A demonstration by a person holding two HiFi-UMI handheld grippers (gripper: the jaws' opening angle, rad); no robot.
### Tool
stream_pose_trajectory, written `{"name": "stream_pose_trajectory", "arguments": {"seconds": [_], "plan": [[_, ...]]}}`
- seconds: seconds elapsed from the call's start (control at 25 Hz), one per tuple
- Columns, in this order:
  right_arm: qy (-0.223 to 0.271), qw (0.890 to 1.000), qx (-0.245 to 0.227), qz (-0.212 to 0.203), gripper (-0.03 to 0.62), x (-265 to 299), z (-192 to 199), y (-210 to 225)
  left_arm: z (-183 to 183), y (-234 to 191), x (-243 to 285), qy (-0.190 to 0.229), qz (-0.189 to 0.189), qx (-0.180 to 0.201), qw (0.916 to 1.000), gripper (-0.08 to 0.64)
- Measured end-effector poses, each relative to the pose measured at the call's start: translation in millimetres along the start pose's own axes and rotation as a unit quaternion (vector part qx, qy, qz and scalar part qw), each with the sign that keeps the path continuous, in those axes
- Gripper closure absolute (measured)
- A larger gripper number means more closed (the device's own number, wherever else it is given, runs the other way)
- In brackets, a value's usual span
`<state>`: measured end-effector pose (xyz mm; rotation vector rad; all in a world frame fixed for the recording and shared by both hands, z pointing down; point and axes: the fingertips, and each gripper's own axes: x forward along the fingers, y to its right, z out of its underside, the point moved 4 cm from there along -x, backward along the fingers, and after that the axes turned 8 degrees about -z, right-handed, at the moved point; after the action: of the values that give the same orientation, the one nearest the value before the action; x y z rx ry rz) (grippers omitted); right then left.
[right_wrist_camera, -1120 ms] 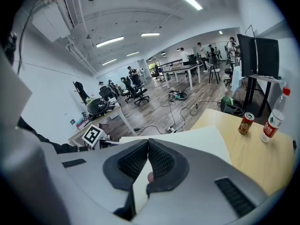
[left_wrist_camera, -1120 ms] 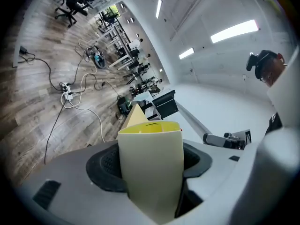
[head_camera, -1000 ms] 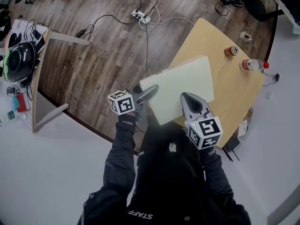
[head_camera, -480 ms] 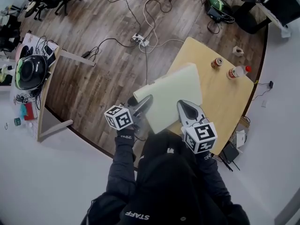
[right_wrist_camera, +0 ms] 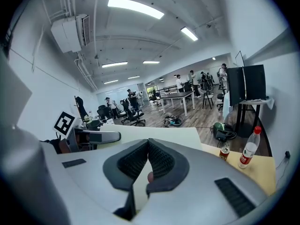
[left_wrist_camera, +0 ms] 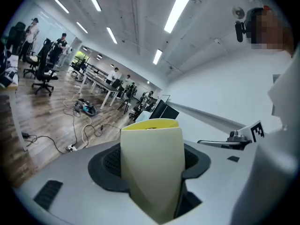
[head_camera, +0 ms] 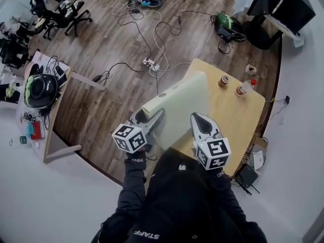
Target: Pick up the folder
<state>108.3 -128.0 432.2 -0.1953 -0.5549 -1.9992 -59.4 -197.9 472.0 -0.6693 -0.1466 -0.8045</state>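
A pale cream folder (head_camera: 179, 108) hangs tilted in the air above the near left corner of the wooden table (head_camera: 238, 115). My left gripper (head_camera: 154, 116) is shut on its thick left edge; in the left gripper view the folder (left_wrist_camera: 152, 168) fills the gap between the dark pads, its yellow inside showing on top. My right gripper (head_camera: 198, 120) is shut on the folder's near right edge. In the right gripper view a thin cream sheet of the folder (right_wrist_camera: 159, 135) runs out from between the closed jaws of the right gripper (right_wrist_camera: 148, 161).
A drinks can (head_camera: 223, 81) and a red-capped bottle (head_camera: 243, 87) stand at the table's far side. A side desk with a dark helmet (head_camera: 40, 90) is at the left. Cables and a power strip (head_camera: 151, 63) lie on the wooden floor beyond.
Both grippers have risen with the folder held between them. The table and floor now lie farther below, and more of the room shows.
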Motion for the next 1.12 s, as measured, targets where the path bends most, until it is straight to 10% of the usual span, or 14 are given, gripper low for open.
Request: {"name": "stream_pose_trajectory", "arguments": {"seconds": [1.12], "plan": [[0.098, 0.985, -0.119, 0.073, 0.569, -53.1, -102.8, -9.6, -91.9, 118.1, -45.9, 0.137, -0.109, 0.178, 0.9685, 0.267]]}}
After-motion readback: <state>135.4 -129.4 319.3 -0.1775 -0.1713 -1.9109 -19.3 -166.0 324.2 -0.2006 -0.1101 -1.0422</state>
